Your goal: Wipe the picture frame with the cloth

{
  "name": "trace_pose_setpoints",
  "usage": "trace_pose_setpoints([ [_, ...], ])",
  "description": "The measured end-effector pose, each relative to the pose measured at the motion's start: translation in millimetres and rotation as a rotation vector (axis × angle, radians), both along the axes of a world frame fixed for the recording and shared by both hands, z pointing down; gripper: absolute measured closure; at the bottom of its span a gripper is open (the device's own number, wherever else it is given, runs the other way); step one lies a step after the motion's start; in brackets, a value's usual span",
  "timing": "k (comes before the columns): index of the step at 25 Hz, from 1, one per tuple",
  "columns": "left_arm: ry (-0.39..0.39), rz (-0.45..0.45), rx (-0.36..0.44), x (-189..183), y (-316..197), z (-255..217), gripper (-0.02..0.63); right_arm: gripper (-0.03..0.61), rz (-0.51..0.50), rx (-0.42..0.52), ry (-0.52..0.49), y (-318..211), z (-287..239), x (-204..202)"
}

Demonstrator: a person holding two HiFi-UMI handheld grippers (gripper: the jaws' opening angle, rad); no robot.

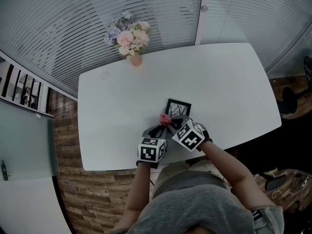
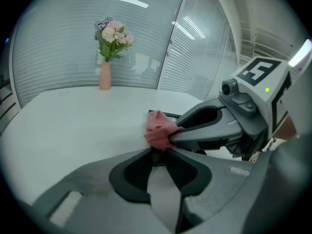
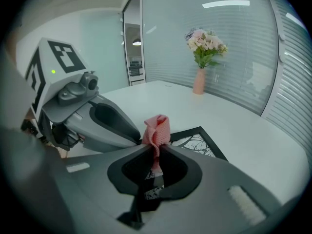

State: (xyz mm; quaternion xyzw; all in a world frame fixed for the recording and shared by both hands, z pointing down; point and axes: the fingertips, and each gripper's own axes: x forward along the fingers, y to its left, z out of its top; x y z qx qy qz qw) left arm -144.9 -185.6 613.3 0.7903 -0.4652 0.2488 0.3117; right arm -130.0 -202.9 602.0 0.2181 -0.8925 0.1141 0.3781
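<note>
A small black picture frame [image 1: 179, 106] with a tree print lies flat on the white table [image 1: 219, 82] near its front edge. In the right gripper view my right gripper [image 3: 156, 147] is shut on a bunched pink cloth [image 3: 157, 128], held just above the frame's [image 3: 197, 143] near corner. My left gripper [image 2: 159, 152] comes in from the left, its jaws closed on the dark near edge of the frame. The cloth [image 2: 160, 128] sits right over the left jaw tips. The two grippers nearly touch each other.
A pink vase of flowers [image 1: 130, 40] stands at the table's far left edge. Slatted glass walls [image 1: 73, 23] rise behind the table. The table's front edge [image 1: 146, 162] runs just below the grippers, against the person's body.
</note>
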Motion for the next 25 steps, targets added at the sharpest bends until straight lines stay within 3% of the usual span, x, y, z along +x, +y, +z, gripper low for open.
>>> trace_pose_setpoints([
  [14, -0.005, 0.004, -0.006, 1, 2, -3, 0.533, 0.538, 0.063, 0.055, -0.06, -19, -32, 18],
  [25, -0.01, 0.012, -0.01, 1, 1, -2, 0.532, 0.538, 0.143, 0.111, 0.017, -65, -31, 62],
])
